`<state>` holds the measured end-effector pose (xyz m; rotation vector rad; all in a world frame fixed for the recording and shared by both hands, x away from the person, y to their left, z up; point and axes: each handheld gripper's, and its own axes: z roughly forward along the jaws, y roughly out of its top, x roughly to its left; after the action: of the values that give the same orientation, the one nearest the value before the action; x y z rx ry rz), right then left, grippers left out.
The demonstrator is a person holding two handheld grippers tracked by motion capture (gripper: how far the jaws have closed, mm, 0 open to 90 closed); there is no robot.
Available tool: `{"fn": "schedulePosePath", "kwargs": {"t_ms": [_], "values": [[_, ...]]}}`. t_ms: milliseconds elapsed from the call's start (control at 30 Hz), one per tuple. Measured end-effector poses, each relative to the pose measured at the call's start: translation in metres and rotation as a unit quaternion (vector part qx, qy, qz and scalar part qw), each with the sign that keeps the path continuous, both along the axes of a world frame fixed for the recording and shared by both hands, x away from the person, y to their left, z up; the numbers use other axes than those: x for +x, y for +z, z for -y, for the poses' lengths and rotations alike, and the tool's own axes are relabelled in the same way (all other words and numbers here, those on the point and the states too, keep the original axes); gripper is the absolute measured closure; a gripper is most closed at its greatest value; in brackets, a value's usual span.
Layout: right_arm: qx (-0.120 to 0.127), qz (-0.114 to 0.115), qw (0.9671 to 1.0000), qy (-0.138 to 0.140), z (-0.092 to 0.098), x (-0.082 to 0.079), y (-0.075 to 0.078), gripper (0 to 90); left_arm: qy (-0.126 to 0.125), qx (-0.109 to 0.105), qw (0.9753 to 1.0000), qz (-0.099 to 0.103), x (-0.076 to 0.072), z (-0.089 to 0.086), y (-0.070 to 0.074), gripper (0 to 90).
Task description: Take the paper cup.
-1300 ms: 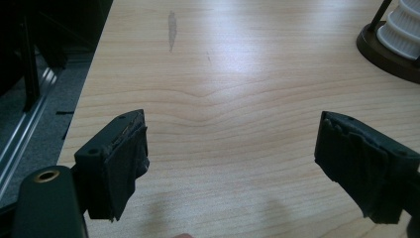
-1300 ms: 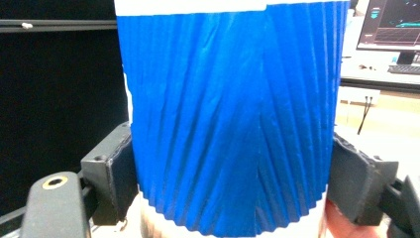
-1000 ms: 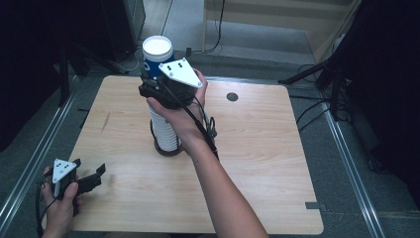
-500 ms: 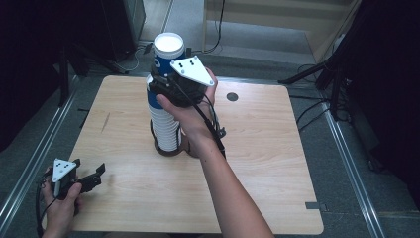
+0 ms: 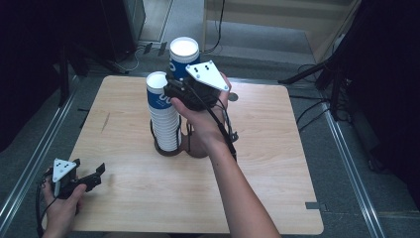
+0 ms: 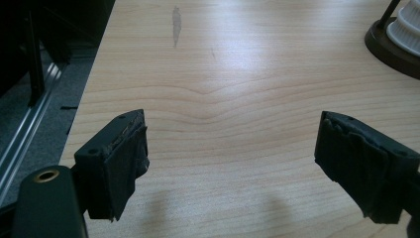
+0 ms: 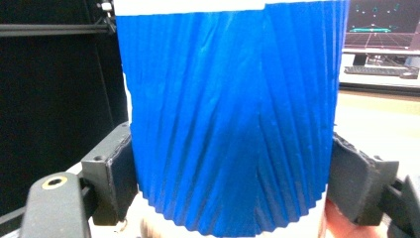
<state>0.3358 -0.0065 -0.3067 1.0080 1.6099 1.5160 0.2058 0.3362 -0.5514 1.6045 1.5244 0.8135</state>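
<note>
A: Where are we w/ the cups?

B: One blue paper cup (image 5: 184, 55) is off the stack (image 5: 164, 119) and up in the air, pinched in the right gripper (image 5: 179, 82). In the right gripper view the two black jaws press on either side of the cup's ribbed blue wall (image 7: 228, 114), so the hold looks firm

A: And the stack itself?

B: It stands upright on its dark round base (image 5: 168, 148) near the middle of the wooden table (image 5: 277, 163), w/ another blue-sleeved cup on top. The lifted cup sits higher than the stack's top and a bit to the far right of it, apart from it, not touching as far as I can tell

A: Left side doing anything?

B: No. The left gripper (image 5: 94, 176) is low at the near left corner of the table, jaws spread wide w/ nothing between them; the left gripper view shows bare wood between them and the base edge (image 6: 391, 47) far off to the side

A: So progress?

B: I'd say the pull-off step is done: one cup separated and clear. What's left, imo, is to carry it to a free spot and set it down, then let go. Nothing is set down on the table yet, and plenty of cups remain in the stack
</note>
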Motion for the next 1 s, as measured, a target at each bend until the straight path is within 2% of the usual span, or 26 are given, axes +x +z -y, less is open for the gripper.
{"fn": "schedulePosePath", "kwargs": {"t_ms": [333, 567, 1000], "values": [[0.0, -0.01, 0.9999, -0.01, 0.02, -0.003, -0.008, 18.3, 0.003, -0.001, 1.0, 0.0, 0.0, 0.0, 0.0, 14.3], [-0.017, -0.011, 0.9998, -0.008, 0.033, -0.008, -0.017, 18.1, 0.002, -0.003, 1.0, -0.001, 0.0, -0.001, 0.0, 14.0], [-0.035, -0.018, 0.9992, 0.0, 0.046, -0.018, -0.029, 17.9, 0.001, -0.005, 1.0, -0.001, 0.0, -0.001, 0.0, 14.0]]}}
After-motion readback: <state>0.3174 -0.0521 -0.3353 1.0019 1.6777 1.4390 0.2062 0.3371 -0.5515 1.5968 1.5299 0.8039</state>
